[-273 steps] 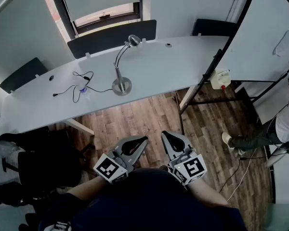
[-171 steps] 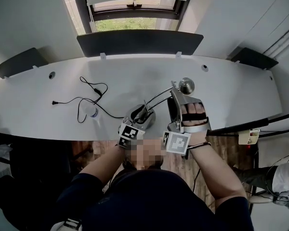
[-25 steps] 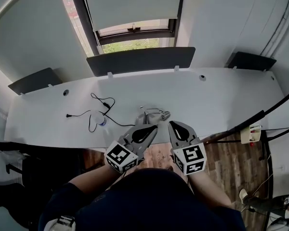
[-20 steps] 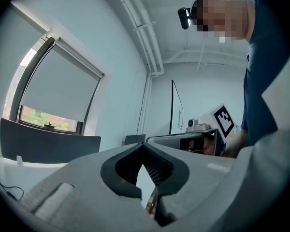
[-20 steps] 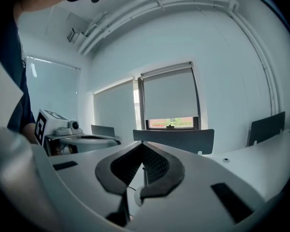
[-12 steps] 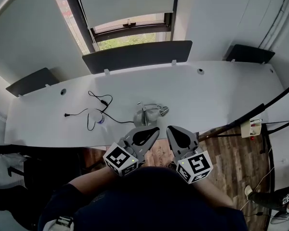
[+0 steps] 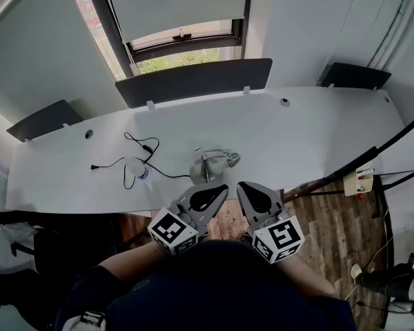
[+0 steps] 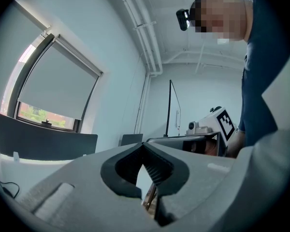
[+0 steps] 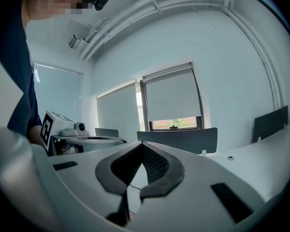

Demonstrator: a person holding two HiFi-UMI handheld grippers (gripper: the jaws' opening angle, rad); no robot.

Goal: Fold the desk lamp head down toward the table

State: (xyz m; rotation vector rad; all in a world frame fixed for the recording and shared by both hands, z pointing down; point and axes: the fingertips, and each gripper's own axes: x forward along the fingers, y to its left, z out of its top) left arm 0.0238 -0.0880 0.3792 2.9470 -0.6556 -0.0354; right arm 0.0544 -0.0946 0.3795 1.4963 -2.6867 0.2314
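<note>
Locate the desk lamp (image 7: 212, 165) on the counter (image 7: 317, 126), close to its near edge and just ahead of both tips. Read its long axis as running crosswise to the tongs: base (image 7: 200, 172) ahead of the left tongs (image 7: 221, 187), lamp head (image 7: 232, 158) out toward the side of the right tongs (image 7: 241, 185), low over the counter. Judge the fold as apparently done; treat contact between head and counter as unconfirmed, not resolvable from the head view. Note both tongs pinched together with nothing between the pads, held side by side short of the counter edge, apart from the lamp. For any further press on the head, prefer the right tongs as the nearer; for steadying the base, the left. Expect the black cable (image 7: 134, 163) off to the left of the left tongs, clear of both.
</note>
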